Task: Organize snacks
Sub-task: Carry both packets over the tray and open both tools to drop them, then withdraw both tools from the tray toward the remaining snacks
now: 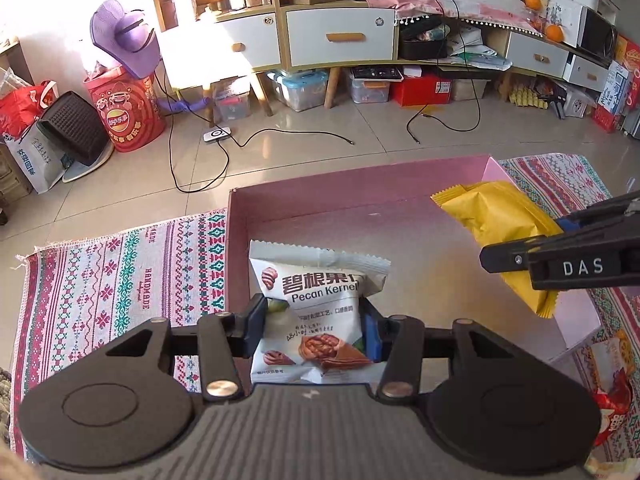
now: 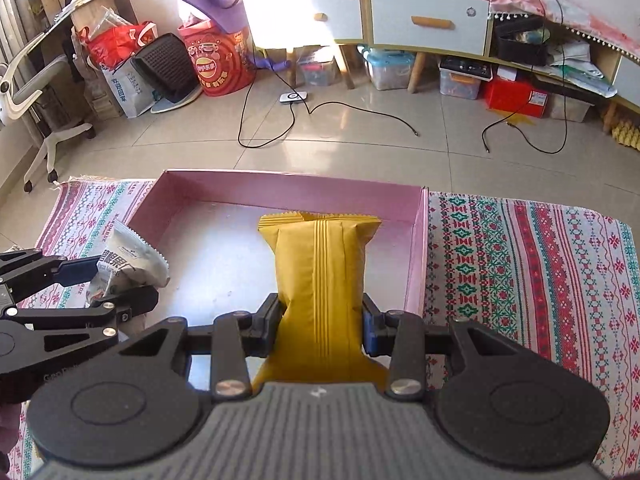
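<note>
The white snack packet (image 1: 316,312) is showing "Pecan Kernel" in dark print under large Chinese characters, with pictures of brown pecan pieces lower on its face; its top edge is crimped in a zigzag. The left gripper (image 1: 316,326) is clamping it by both sides, and it is hanging over the near left part of the pink box (image 1: 320,204), just inside the box's left wall. The yellow packet (image 2: 320,276) is plain, with a ribbed seam running down its back and a crimped top; the right gripper (image 2: 320,320) is pinching it at its waist and is holding it over the box floor, toward the right wall. Seen from the left wrist, the right gripper is reaching in from the right edge with "DAS" lettered on its side. Both grippers are tilting downward into the box. The box is sitting on a patterned woven cloth (image 2: 520,264) that is reading "HANDMADE" along its left stripe. A red Lay's tub (image 1: 128,116) is standing on the tiled floor beyond.
</note>
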A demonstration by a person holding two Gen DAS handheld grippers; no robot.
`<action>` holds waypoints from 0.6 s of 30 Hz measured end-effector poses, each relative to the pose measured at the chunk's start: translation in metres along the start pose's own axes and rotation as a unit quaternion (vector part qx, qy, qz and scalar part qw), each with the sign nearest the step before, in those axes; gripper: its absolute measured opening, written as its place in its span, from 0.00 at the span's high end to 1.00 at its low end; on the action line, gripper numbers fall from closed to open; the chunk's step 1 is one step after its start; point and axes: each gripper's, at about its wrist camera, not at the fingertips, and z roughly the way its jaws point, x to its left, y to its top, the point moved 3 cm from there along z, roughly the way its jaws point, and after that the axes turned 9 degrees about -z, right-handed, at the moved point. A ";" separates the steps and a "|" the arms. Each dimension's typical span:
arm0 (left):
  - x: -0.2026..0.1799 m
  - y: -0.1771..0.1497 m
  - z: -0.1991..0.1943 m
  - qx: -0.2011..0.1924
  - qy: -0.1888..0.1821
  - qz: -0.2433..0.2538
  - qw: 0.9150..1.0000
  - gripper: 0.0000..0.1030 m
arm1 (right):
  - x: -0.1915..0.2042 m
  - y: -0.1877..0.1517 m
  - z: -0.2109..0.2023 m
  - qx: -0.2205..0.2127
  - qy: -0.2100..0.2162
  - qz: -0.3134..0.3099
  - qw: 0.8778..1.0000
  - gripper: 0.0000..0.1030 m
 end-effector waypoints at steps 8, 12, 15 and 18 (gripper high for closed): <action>0.004 -0.008 0.015 0.008 0.005 -0.007 1.000 0.47 | 0.004 -0.001 0.012 0.006 -0.006 -0.002 1.000 0.65; 0.002 -0.007 0.013 0.011 0.003 -0.006 1.000 0.46 | 0.007 0.000 0.012 0.005 -0.010 -0.007 1.000 0.62; -0.002 -0.006 0.008 0.005 0.005 0.003 1.000 0.36 | 0.008 0.001 0.006 -0.005 -0.009 -0.004 1.000 0.44; -0.006 -0.004 -0.002 -0.005 -0.005 0.009 1.000 0.21 | 0.008 0.003 -0.003 -0.014 -0.011 -0.008 1.000 0.34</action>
